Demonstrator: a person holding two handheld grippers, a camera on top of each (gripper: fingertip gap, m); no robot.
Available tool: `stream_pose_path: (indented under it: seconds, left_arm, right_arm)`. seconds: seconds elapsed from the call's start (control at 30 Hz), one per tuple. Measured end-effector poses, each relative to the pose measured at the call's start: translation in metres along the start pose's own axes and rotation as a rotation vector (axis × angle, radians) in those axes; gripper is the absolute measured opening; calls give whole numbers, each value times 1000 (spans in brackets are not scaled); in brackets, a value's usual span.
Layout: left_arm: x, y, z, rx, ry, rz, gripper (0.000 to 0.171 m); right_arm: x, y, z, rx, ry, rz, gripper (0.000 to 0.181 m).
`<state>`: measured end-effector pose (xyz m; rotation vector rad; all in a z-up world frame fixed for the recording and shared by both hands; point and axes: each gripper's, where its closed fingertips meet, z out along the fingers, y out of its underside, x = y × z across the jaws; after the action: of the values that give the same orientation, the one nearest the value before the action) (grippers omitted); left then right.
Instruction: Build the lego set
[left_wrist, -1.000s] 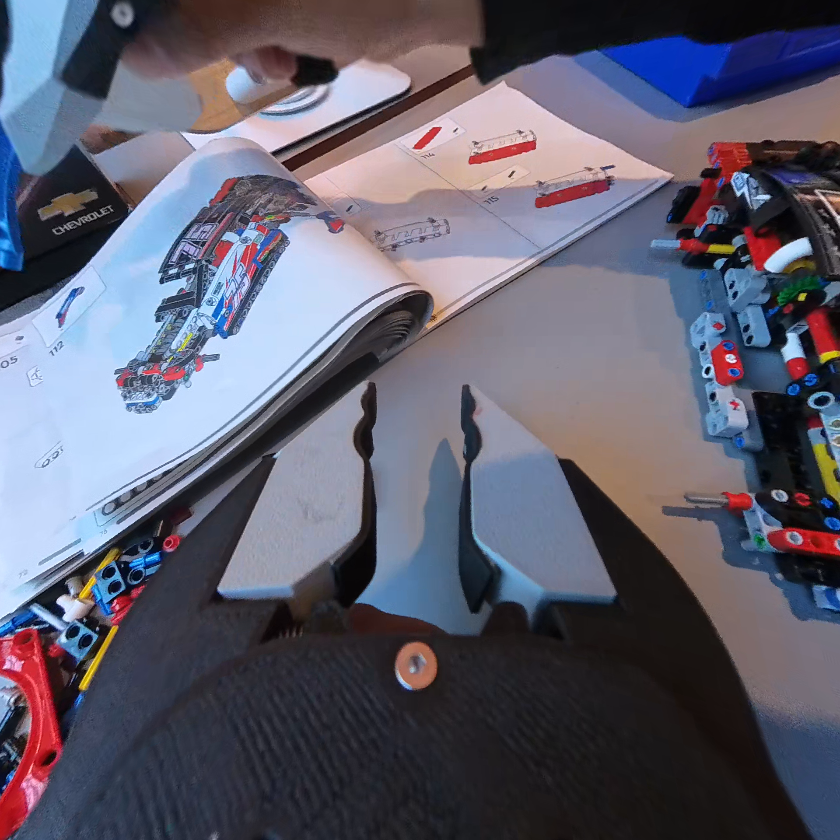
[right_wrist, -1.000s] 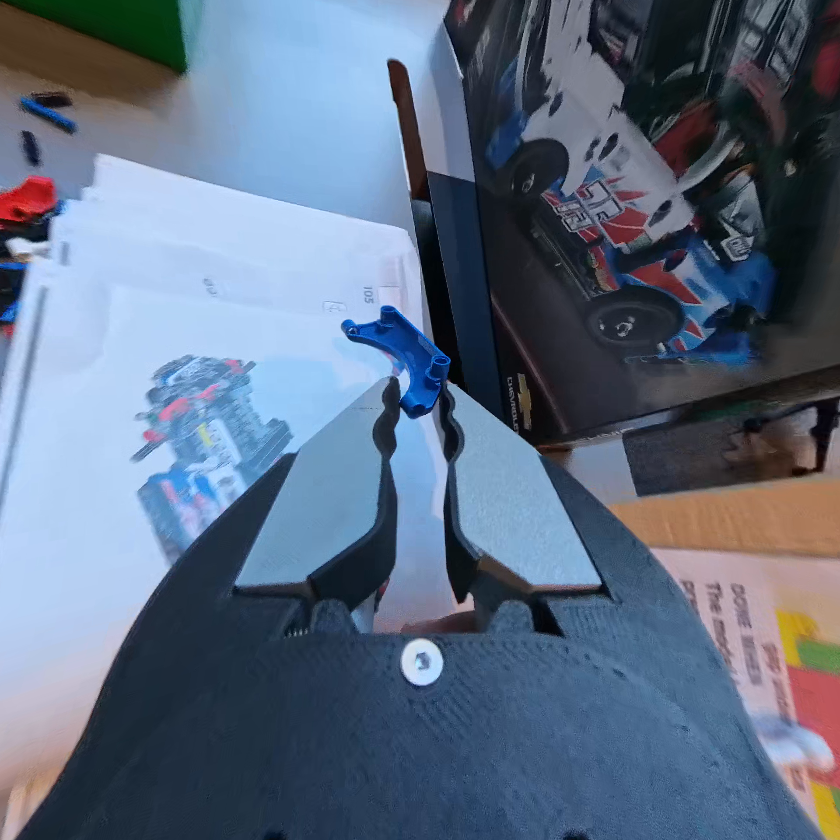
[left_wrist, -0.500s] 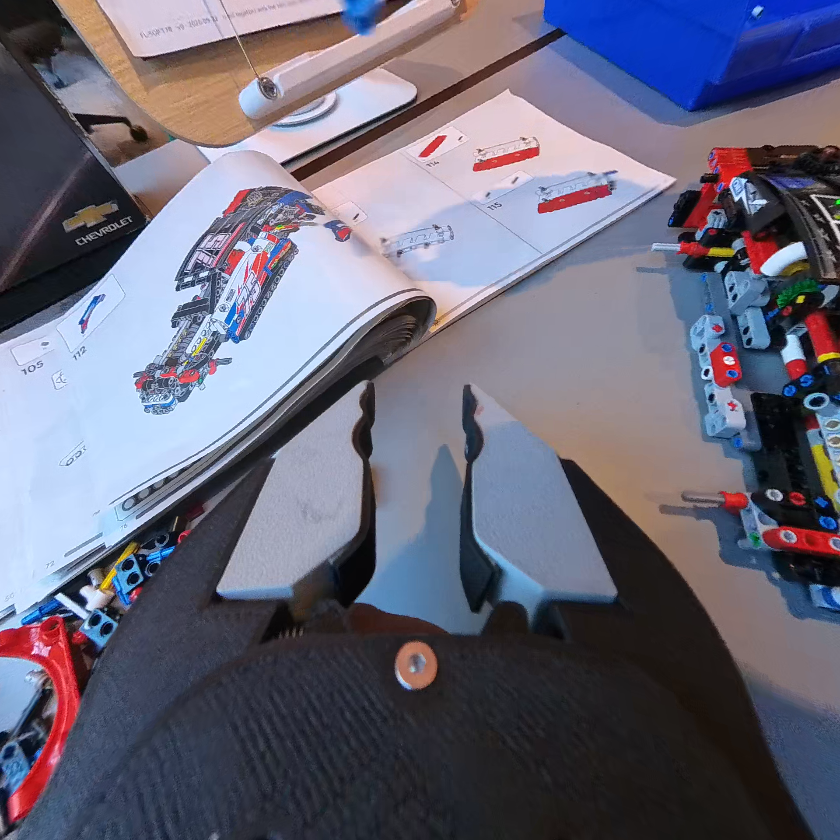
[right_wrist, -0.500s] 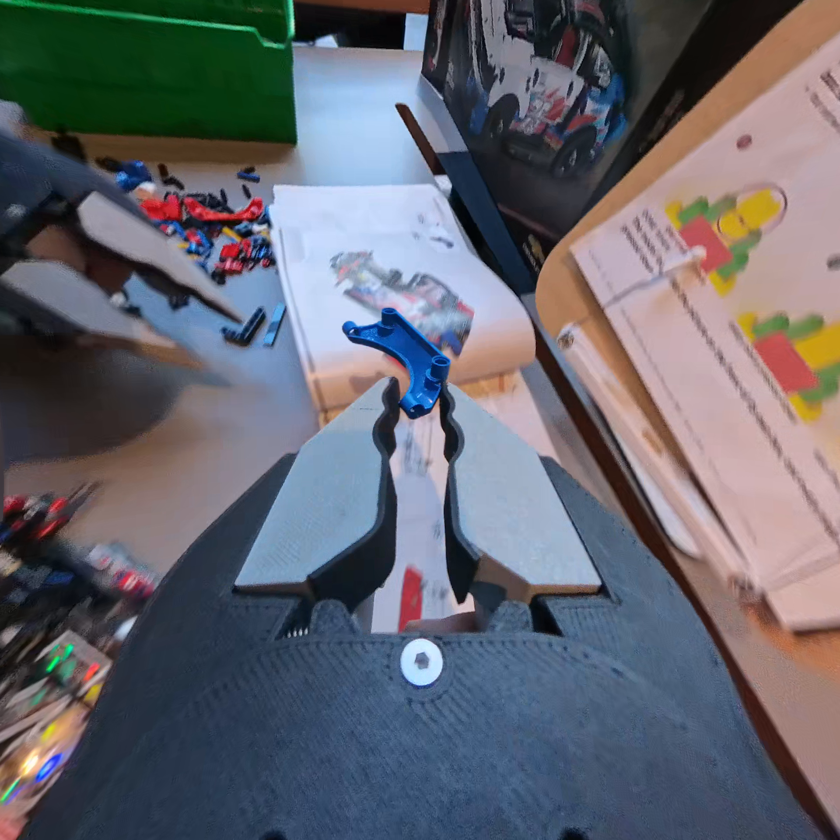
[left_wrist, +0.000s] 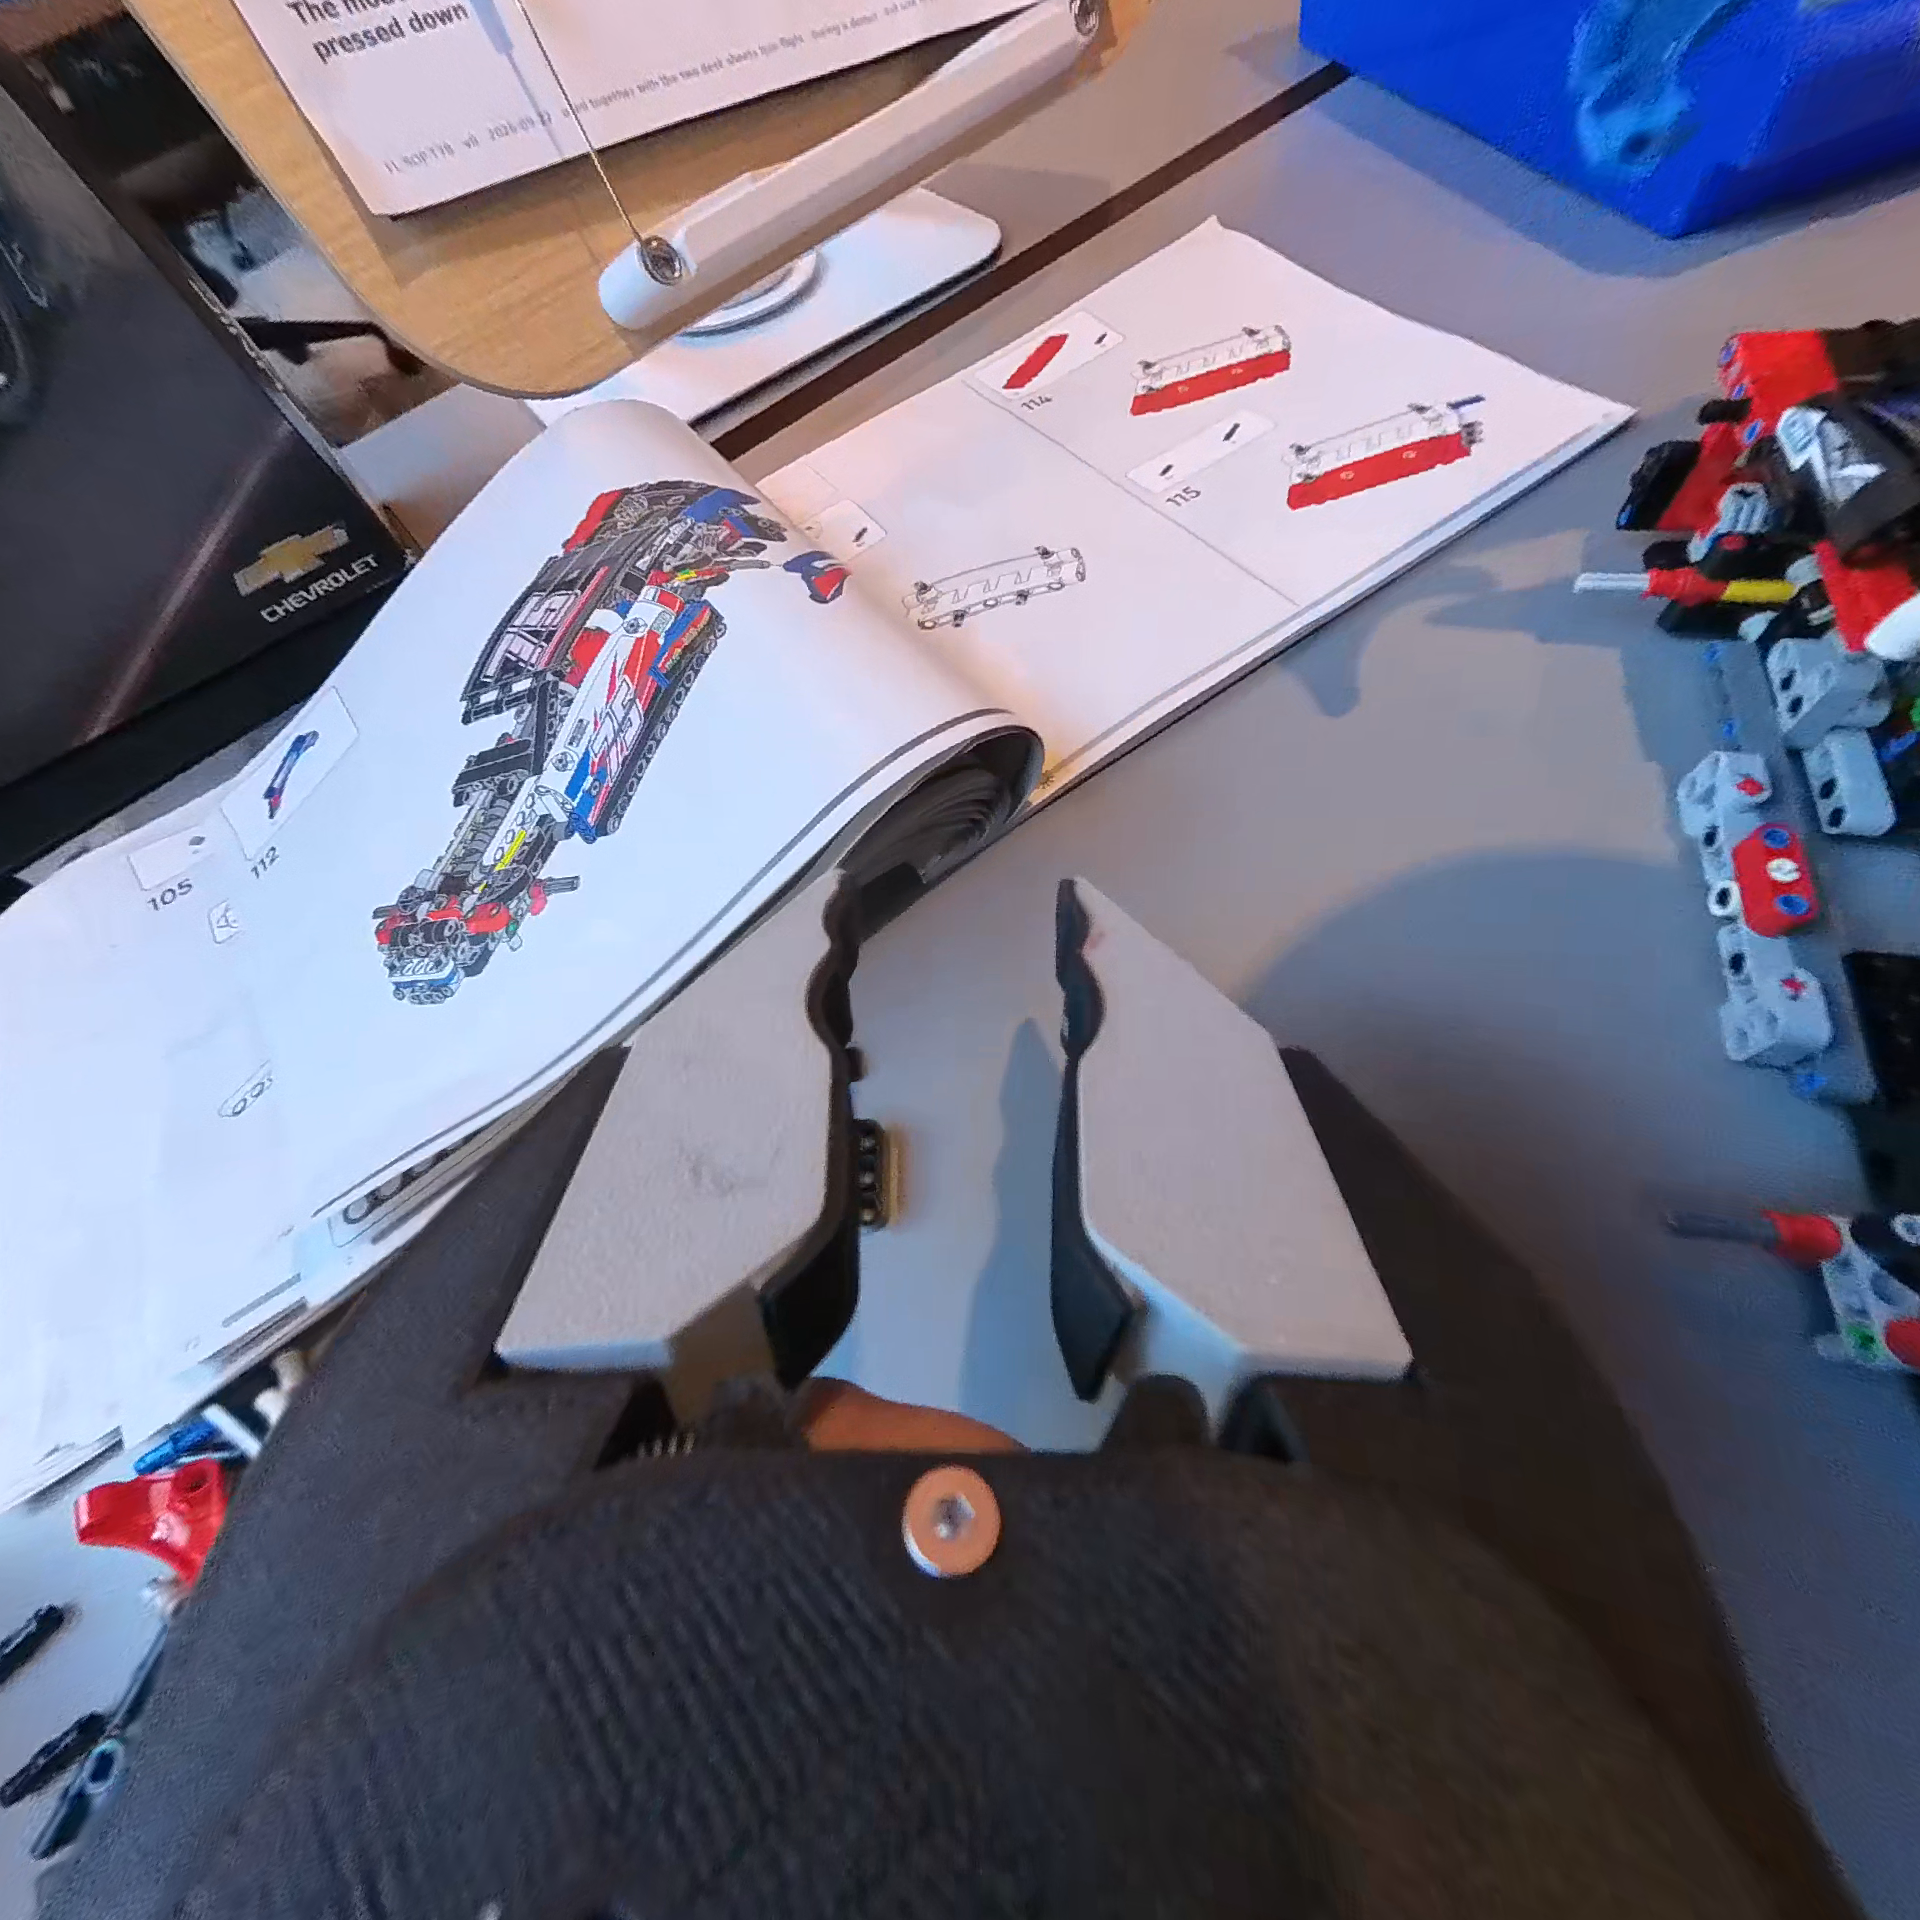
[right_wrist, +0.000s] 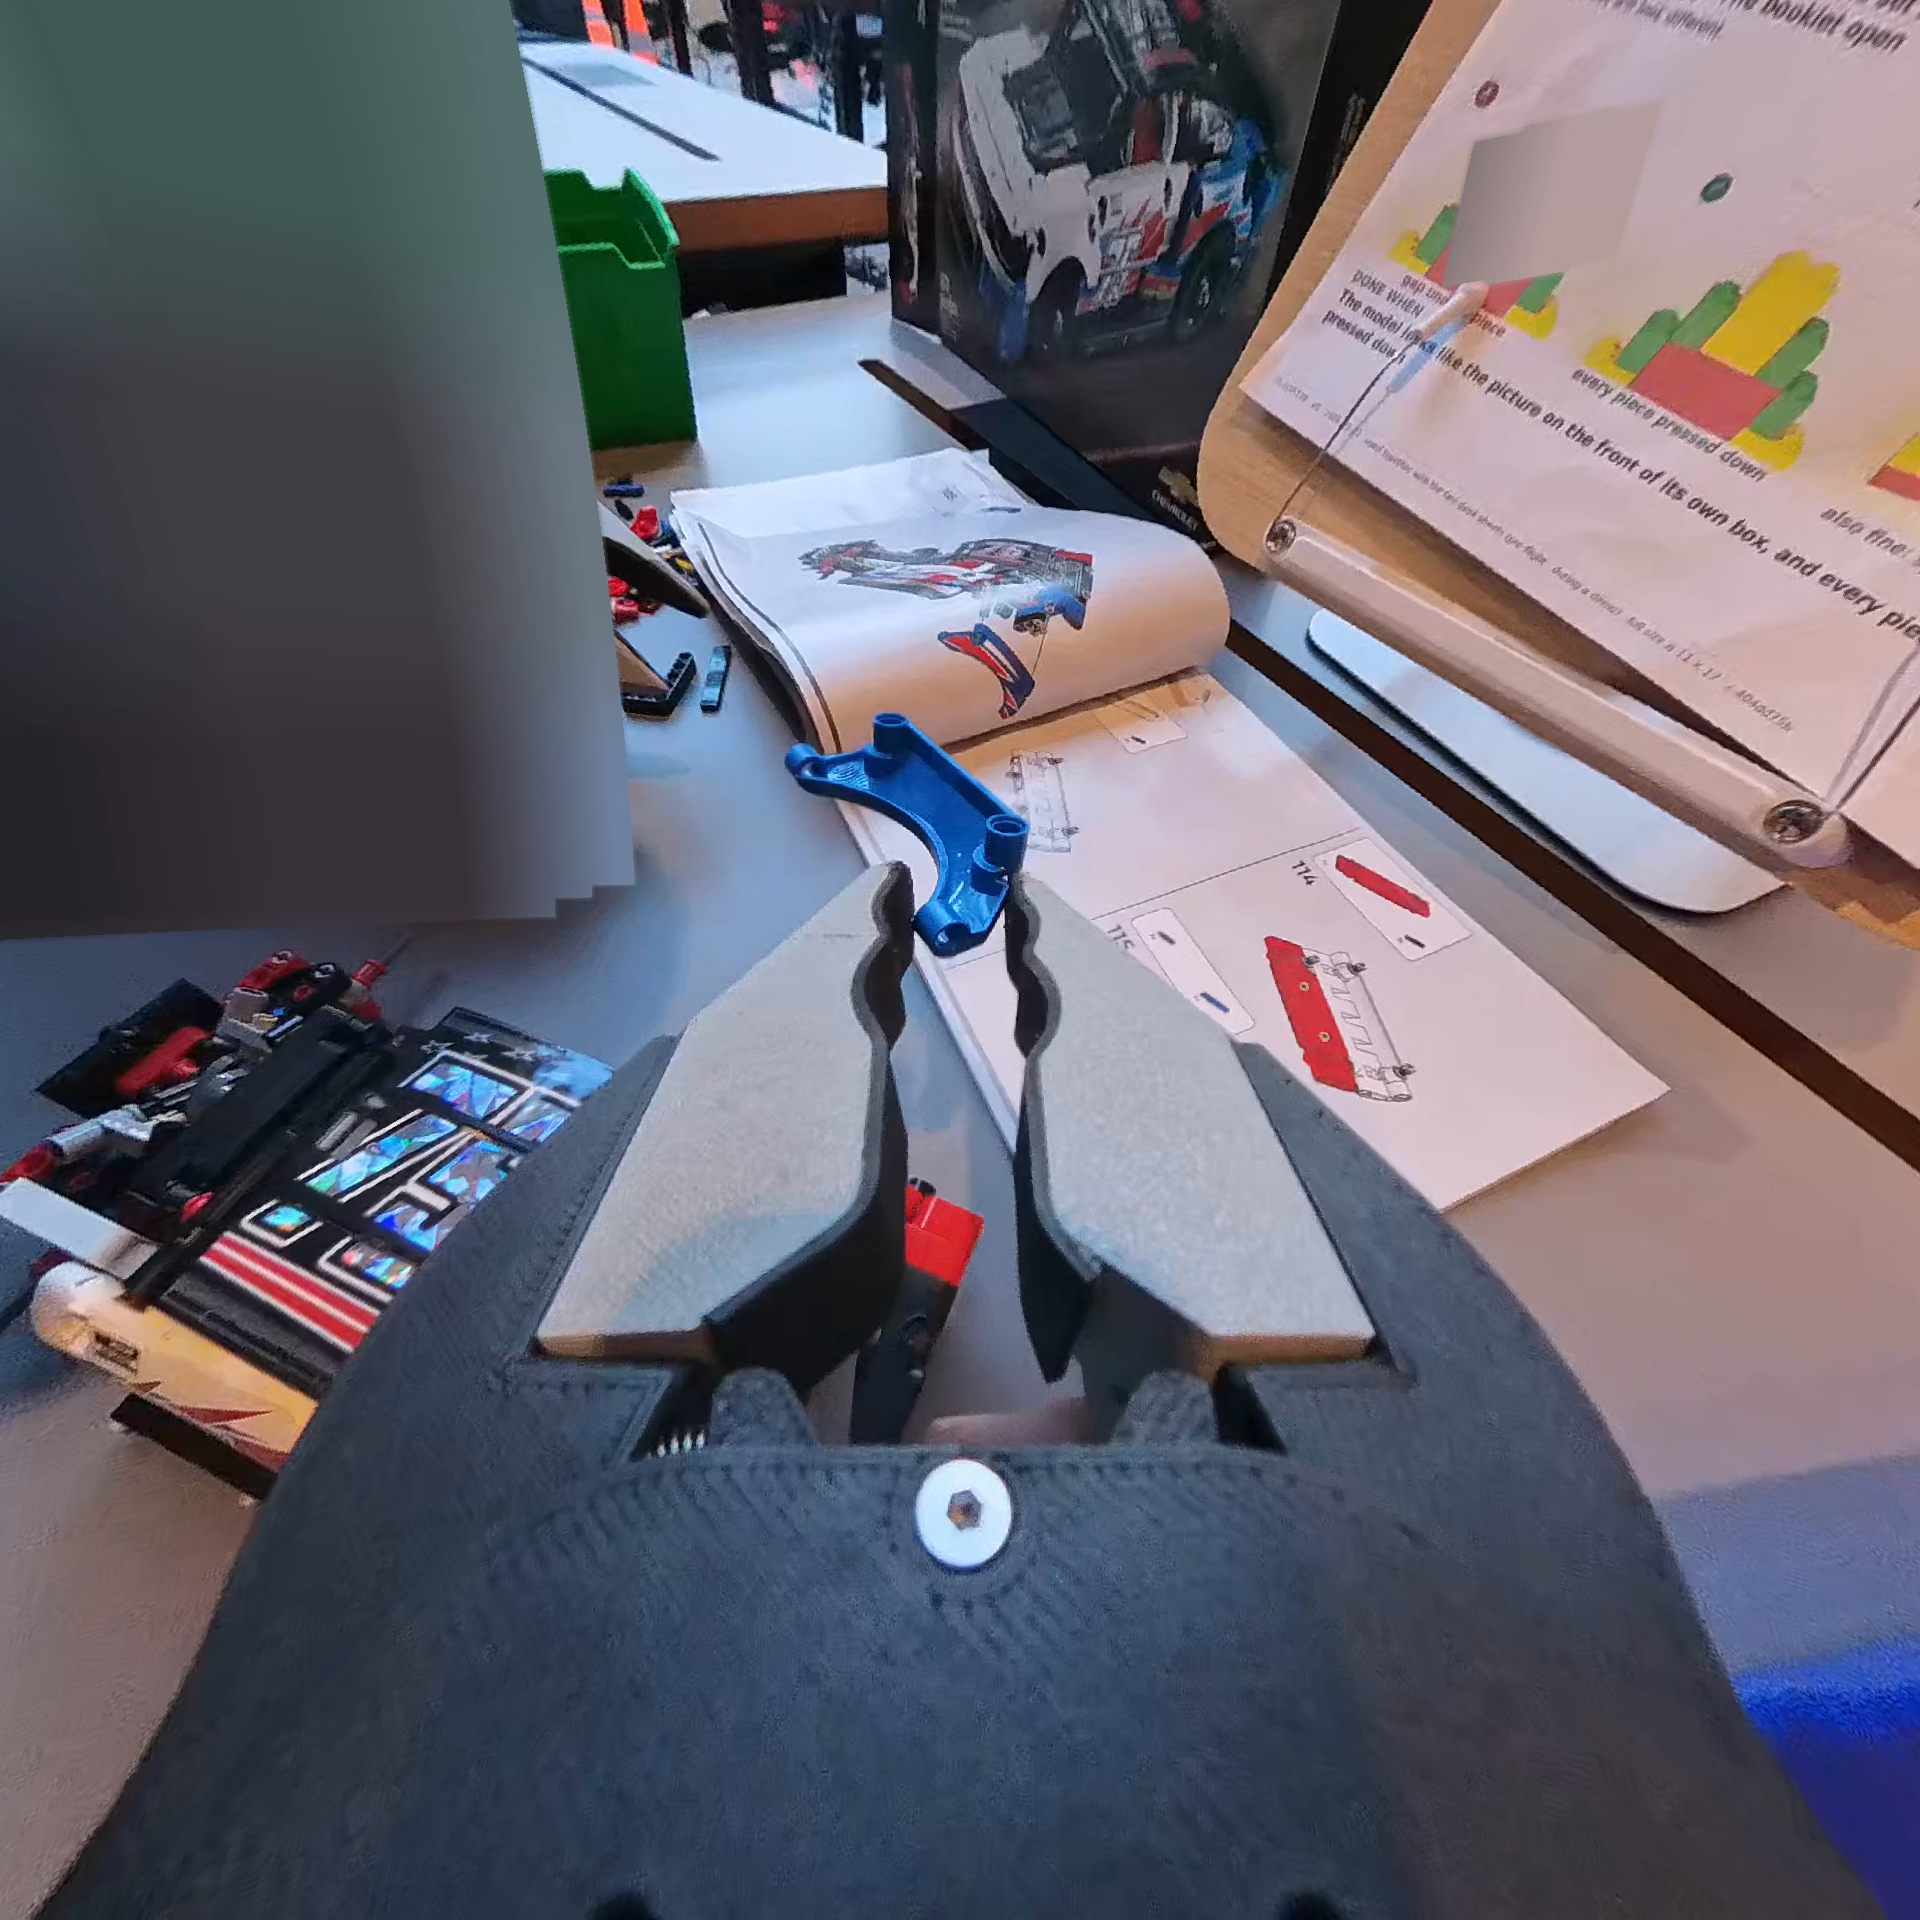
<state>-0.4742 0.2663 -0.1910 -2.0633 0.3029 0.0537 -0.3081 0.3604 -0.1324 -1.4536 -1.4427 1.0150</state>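
The curved plastic lego arch piece (right_wrist: 920, 821) is bright blue. The partly built lego car (right_wrist: 281, 1153), at eight o'clock in the right wrist view, is black, red and white with shiny rainbow stickers and red stripes. The open paper instruction booklet (left_wrist: 582, 727) is white with red, blue and black drawings. The plastic storage bin (right_wrist: 618, 312) at eleven o'clock is green. The table top (left_wrist: 1351, 831) is plain grey.

Place: we read an indoor workbench station for building a toy set, lab or office.
Surface: grey table (left_wrist: 1403, 852), more tables behind.
Reference: open instruction booklet (left_wrist: 623, 748), printed sheet on wooden stand (right_wrist: 1621, 343).
Storage: green bin (right_wrist: 623, 312), blue bin (left_wrist: 1621, 114).
Stock: product box (right_wrist: 1091, 208), loose pieces (left_wrist: 156, 1517), half-built model (right_wrist: 312, 1174).
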Motion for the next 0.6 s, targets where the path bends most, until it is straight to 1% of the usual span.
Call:
stream_pose_path:
  seconds: [0.07,0.23,0.4,0.6]
  left_arm:
    - [-1,3,1,-8,-12,23,35]
    - [-2,11,0,-26,-25,64,35]
    - [-1,10,-3,-18,-20,59,35]
    - [5,10,-6,-13,-17,92,35]
  right_arm:
    - [-2,0,-2,10,-1,-1,15]
    - [-3,3,2,-20,23,-18,15]
    - [-3,4,5,-51,54,-87,15]
    - [-4,1,10,-41,51,-83,15]
